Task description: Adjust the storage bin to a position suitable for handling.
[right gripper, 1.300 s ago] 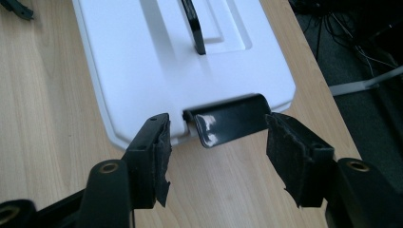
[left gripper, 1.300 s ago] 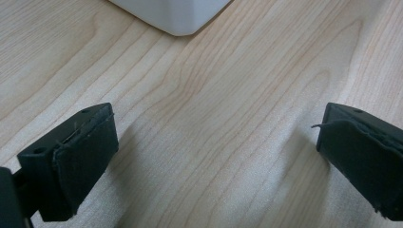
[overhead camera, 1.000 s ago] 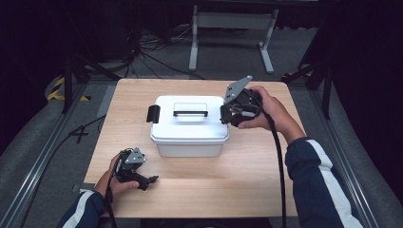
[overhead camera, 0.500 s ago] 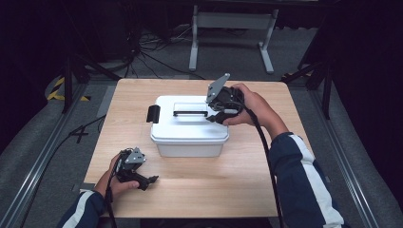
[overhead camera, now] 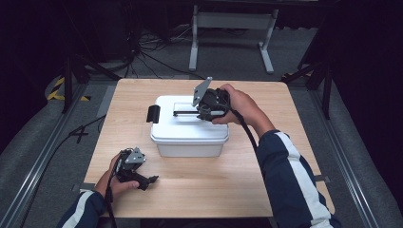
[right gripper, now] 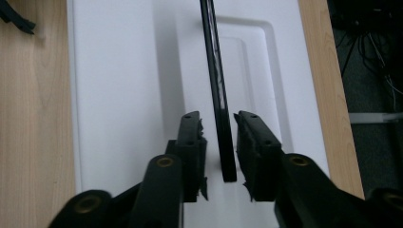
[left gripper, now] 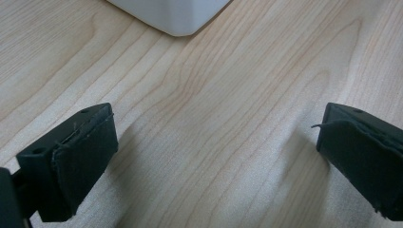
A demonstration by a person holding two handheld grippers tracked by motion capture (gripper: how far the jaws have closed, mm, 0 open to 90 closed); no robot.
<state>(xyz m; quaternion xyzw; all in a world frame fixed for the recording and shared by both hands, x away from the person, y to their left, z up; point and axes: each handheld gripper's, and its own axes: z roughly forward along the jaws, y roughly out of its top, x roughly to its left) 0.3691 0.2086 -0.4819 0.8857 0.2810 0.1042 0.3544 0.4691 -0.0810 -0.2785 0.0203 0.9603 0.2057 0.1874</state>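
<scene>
Table (overhead camera: 285,142): light wood, square, on a grey floor with black stands and cables beyond the far edge.
Box (overhead camera: 187,135): white plastic, lidded, near the middle of the table, slightly toward the far side; one corner at the top of the left gripper view (left gripper: 176,19).
Lid (right gripper: 119,85): white, shut on the box, with a shallow recessed panel under the handle.
Right gripper (overhead camera: 209,105): held over the right part of the lid, grey plate tilted up; jaws narrowed to either side of the handle's end (right gripper: 218,137), a thin gap on each side, not yet pinching it.
Left gripper (overhead camera: 135,171): low over the near left of the table, well apart from the box; jaws spread wide over bare wood (left gripper: 214,156), nothing between them.
Handle (right gripper: 216,90): black, slim bar lying along the lid's middle.
Latch (overhead camera: 153,114): black clip on the box's left end.
</scene>
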